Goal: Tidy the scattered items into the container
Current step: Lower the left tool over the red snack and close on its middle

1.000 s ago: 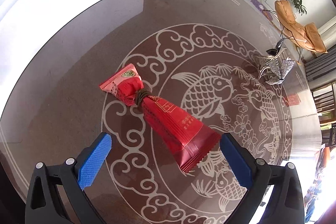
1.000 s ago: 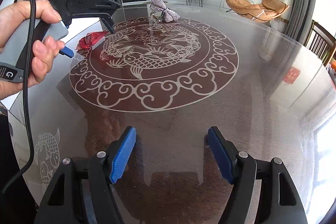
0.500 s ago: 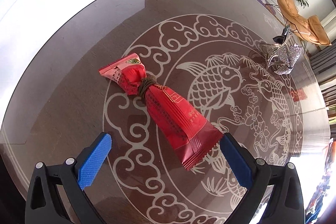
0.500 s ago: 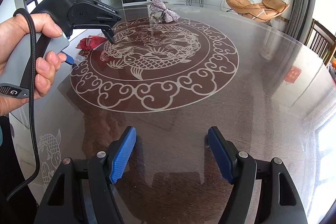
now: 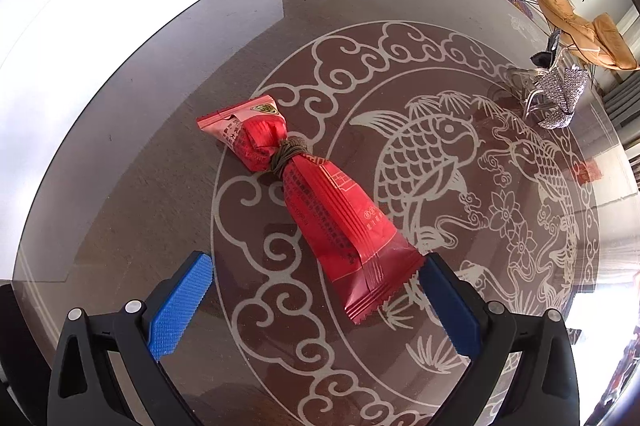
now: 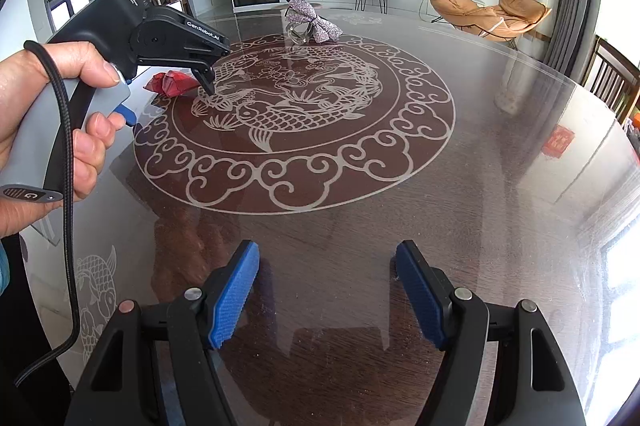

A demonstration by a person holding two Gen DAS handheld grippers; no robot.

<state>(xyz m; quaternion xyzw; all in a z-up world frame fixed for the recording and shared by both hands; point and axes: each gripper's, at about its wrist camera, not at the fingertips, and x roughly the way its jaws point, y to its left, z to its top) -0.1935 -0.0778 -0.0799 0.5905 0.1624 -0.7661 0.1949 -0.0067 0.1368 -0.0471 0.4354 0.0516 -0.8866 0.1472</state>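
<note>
Because the red snack packet [image 5: 320, 202] lies flat on the tabletop [image 5: 160, 146], tied at its neck, the left tool [image 5: 316, 302] hangs over its near end, spread wide to straddle it; the right tool [image 6: 328, 290] waits apart, empty.

Your red packet [image 5: 320, 202] carries gold print and a brown cord round its neck. The table [image 6: 500, 186] is dark brown, with pale fish-and-cloud scrollwork. Your gripper pads [image 5: 180, 310] are blue (ribbed), on black arms.
</note>
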